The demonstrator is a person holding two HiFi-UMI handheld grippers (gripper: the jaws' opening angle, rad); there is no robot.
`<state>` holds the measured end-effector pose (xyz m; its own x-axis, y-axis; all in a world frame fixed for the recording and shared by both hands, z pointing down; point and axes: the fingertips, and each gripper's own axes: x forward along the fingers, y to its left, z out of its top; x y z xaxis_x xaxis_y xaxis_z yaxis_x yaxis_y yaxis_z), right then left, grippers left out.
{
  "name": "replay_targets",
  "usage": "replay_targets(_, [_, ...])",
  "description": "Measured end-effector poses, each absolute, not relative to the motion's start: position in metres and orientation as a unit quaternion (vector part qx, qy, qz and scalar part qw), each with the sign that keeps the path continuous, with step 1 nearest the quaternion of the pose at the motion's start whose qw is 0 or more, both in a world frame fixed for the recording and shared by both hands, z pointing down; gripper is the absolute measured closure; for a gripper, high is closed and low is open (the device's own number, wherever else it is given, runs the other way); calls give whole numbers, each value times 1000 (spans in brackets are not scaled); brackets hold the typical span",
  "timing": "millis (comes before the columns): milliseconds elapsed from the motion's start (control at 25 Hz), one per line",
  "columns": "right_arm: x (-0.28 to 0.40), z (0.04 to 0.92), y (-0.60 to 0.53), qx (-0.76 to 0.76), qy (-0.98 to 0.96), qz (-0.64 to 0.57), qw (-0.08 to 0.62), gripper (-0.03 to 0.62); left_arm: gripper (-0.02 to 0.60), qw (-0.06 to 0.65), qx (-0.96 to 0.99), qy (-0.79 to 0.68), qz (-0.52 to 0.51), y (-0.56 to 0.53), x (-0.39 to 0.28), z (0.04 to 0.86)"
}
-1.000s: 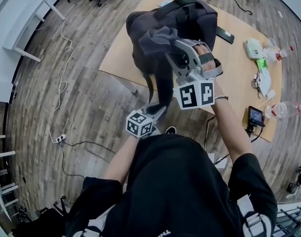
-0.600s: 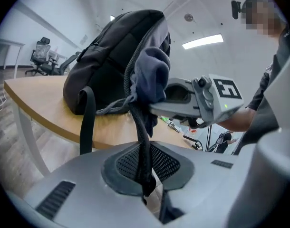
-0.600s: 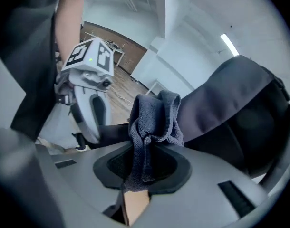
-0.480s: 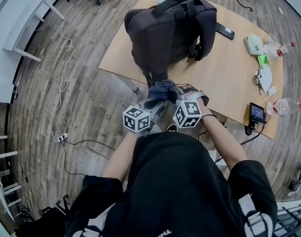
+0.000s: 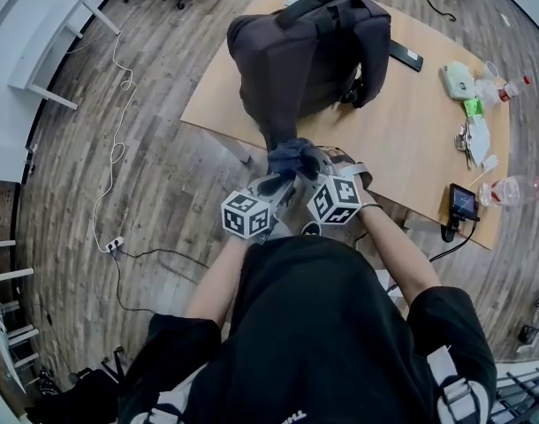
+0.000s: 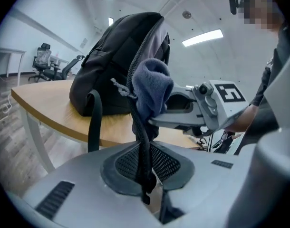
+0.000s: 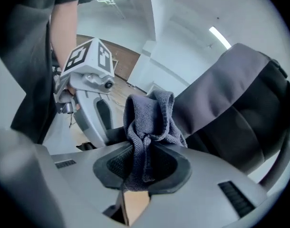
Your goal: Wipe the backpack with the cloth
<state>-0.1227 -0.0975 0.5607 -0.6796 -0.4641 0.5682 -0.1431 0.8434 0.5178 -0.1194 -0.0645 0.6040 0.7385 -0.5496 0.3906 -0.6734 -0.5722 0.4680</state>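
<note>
Lower centre: left gripper (image 6: 146, 174) pinches the backpack (image 5: 296, 51) strap (image 6: 140, 127); right gripper (image 7: 140, 169) clamps the cloth (image 7: 149, 118). Phone (image 5: 457, 206) and bottle (image 5: 512, 188) lie right on the table (image 5: 411, 131).

I had the backpack (image 5: 309, 56) standing on the table (image 5: 411, 126), toward its left end, with a strap (image 5: 271, 138) hanging over the near edge into my left gripper (image 5: 277, 185). My right gripper (image 5: 307, 164) sat just right of it, before that edge, with the cloth (image 5: 292, 155) in it. A phone (image 5: 458, 206) and a bottle (image 5: 513, 190) lay at the table's right end.
</note>
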Motion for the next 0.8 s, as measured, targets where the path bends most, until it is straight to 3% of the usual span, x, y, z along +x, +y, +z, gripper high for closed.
replay_targets(240, [-132,483,-147,251,-864,-316,301,508,527,281,883,-349,138,-64,-118,611])
replay_targets(360, [-131,425,-168,292,-846,-362,262,508,433,279,882,-344,159,-63,-112,618])
replay_targets(600, [-122,299,-181,349,-784,-473,196,508,434,301,859,-379,166,-72,-122,628])
replay_targets(680, [-114,255,-191,389,-766,-483,170,508,513,295,854,-381,195,-69,-123,636])
replay_targets(800, [-108,218,-214,412,-754,-482,173,508,523,284,857,-373,213,-64,-118,642])
